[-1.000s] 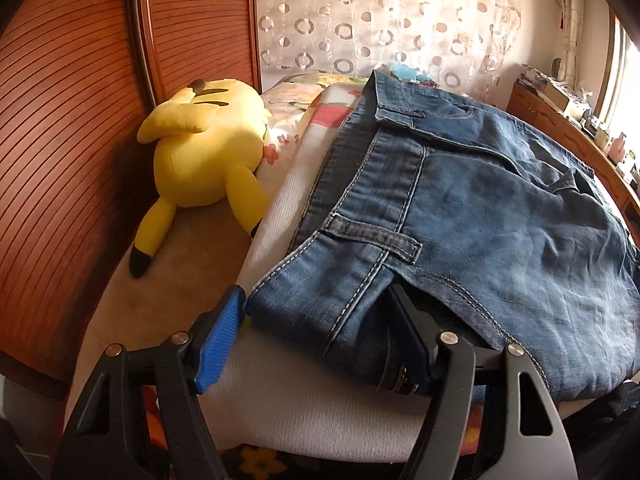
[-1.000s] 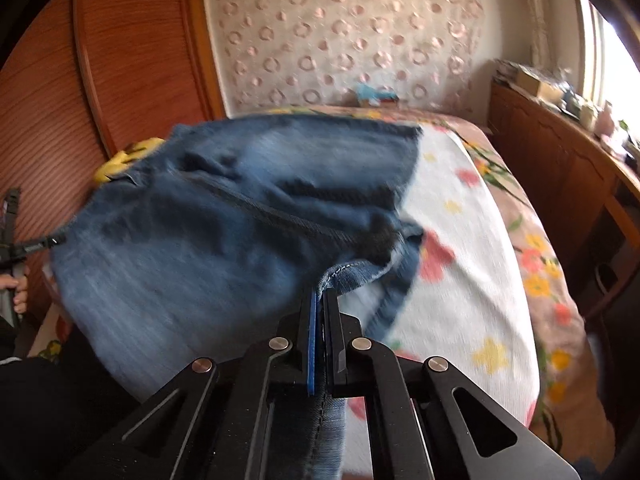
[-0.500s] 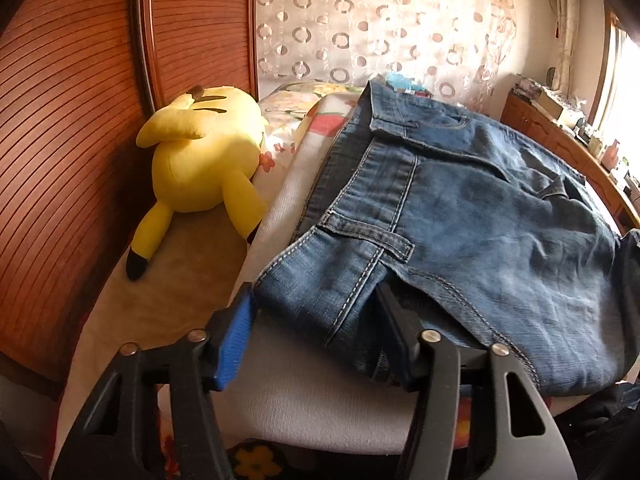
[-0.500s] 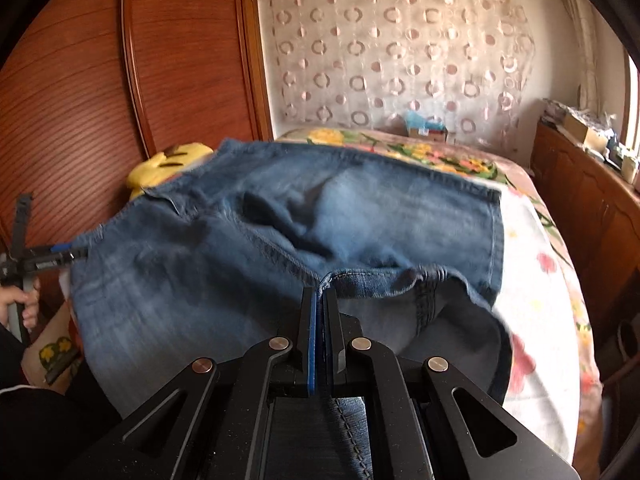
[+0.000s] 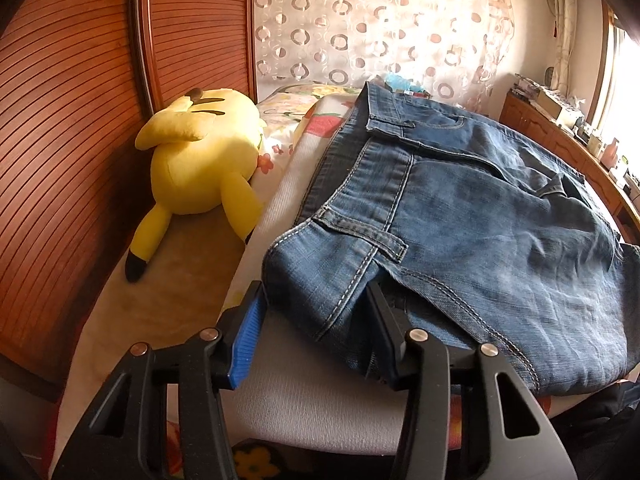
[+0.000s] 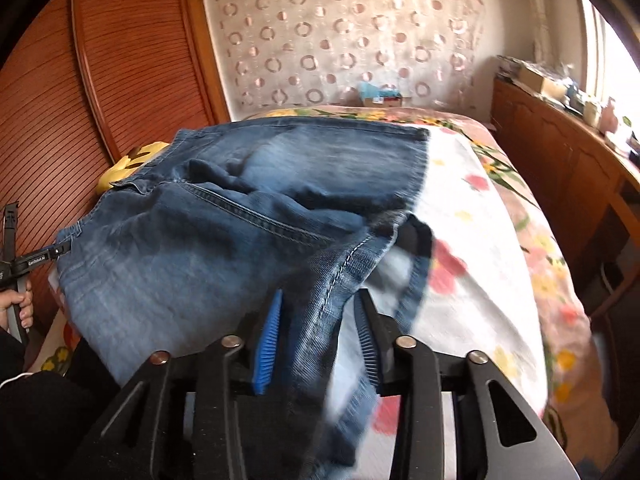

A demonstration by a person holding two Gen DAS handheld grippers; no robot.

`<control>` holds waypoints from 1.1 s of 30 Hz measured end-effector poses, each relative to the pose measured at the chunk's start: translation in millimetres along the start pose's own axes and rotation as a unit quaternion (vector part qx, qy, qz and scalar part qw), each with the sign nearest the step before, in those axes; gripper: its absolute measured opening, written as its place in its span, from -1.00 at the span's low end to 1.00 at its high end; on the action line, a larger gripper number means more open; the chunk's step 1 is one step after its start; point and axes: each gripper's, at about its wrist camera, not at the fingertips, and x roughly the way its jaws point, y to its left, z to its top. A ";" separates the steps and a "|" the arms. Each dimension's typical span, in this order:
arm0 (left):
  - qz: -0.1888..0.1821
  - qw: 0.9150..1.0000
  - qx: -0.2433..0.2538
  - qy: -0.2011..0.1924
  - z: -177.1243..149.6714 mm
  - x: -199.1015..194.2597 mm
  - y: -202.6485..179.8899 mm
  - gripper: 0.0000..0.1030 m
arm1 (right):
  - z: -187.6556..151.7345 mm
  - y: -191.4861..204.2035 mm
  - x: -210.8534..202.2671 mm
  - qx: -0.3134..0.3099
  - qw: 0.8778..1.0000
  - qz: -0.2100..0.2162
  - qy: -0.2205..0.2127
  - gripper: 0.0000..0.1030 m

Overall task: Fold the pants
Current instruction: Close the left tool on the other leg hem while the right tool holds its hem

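Blue denim pants (image 5: 460, 220) lie folded over on the bed, waistband toward the left. My left gripper (image 5: 316, 300) is open, its fingers on either side of the waistband corner with one finger under the fabric. In the right wrist view the pants (image 6: 224, 240) spread across the bed, and a blurred cuff edge hangs between the spread fingers of my right gripper (image 6: 320, 304), which is open. The left gripper (image 6: 44, 256) shows at the far left edge, at the pants' corner.
A yellow plush toy (image 5: 200, 152) lies at the bed's left side by the wooden slatted wall (image 5: 60, 140). The floral bedspread (image 6: 500, 248) extends right. A wooden cabinet (image 6: 560, 152) with clutter runs along the right wall. A patterned curtain (image 5: 380, 32) hangs behind.
My right gripper has opened and let go of the pant cuff it held shut. The left gripper has stayed open at the waistband and shifted slightly.
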 end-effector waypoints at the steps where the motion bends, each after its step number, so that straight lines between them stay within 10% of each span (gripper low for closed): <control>1: 0.000 1.000 0.001 -0.001 0.0 -0.2 0.0 -0.02 | -1.3 3.0 -1.4 0.001 1.000 -0.001 0.001 -0.19; 10: 0.000 1.000 0.012 -0.014 0.7 -7.2 -9.1 -0.47 | -24.8 6.5 0.3 0.006 0.999 0.021 0.037 -0.17; 12: -0.003 1.000 0.014 -0.024 1.4 -13.0 -11.8 -0.60 | -22.7 6.7 0.2 -0.005 0.999 0.021 0.029 -0.69; 15: -0.010 0.999 0.016 -0.037 5.7 -23.0 -15.3 -0.74 | -16.6 1.7 -1.5 0.000 1.000 0.030 0.005 -0.91; 33: -0.032 0.992 0.057 -0.106 72.4 -52.1 -57.6 -0.83 | 50.9 -12.3 -25.2 -0.025 0.993 0.006 -0.115 -0.94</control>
